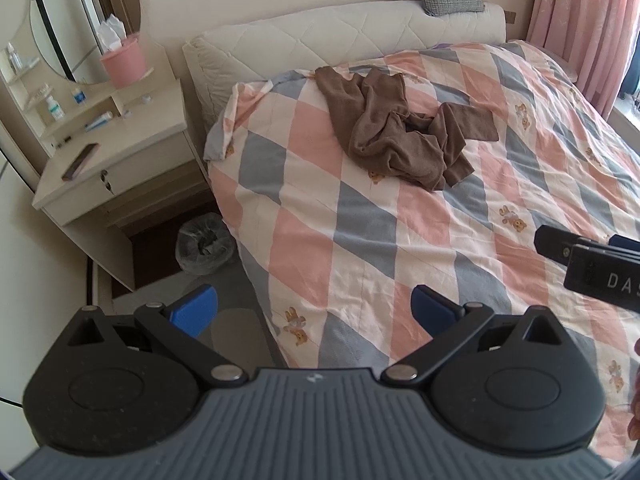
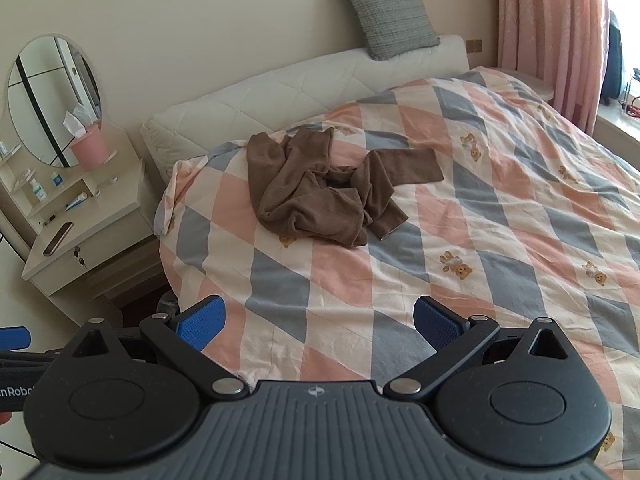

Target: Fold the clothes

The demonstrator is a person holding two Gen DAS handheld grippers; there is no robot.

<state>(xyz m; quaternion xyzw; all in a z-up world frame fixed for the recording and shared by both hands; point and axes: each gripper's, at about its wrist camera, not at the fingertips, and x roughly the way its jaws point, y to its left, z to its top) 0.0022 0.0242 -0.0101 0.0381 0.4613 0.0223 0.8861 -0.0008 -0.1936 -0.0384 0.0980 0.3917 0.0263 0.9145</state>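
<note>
A brown garment [image 1: 400,128] [image 2: 328,200] lies crumpled on the checked quilt [image 1: 320,240] [image 2: 500,220] near the head of the bed, one sleeve stretched out to the right. My left gripper [image 1: 314,308] hovers over the near left edge of the bed, well short of the garment, open with nothing between its blue pads. My right gripper [image 2: 320,324] is also open and empty, held above the near part of the quilt. The right gripper's black body [image 1: 592,256] shows at the right edge of the left wrist view.
A cream dressing table [image 1: 112,148] [image 2: 80,240] with a round mirror, a pink tissue bin [image 1: 122,62] and a phone stands left of the bed. A lined waste bin [image 1: 204,246] sits on the floor beside it. A grey cushion [image 2: 388,16] tops the headboard; pink curtains [image 2: 552,32] hang right.
</note>
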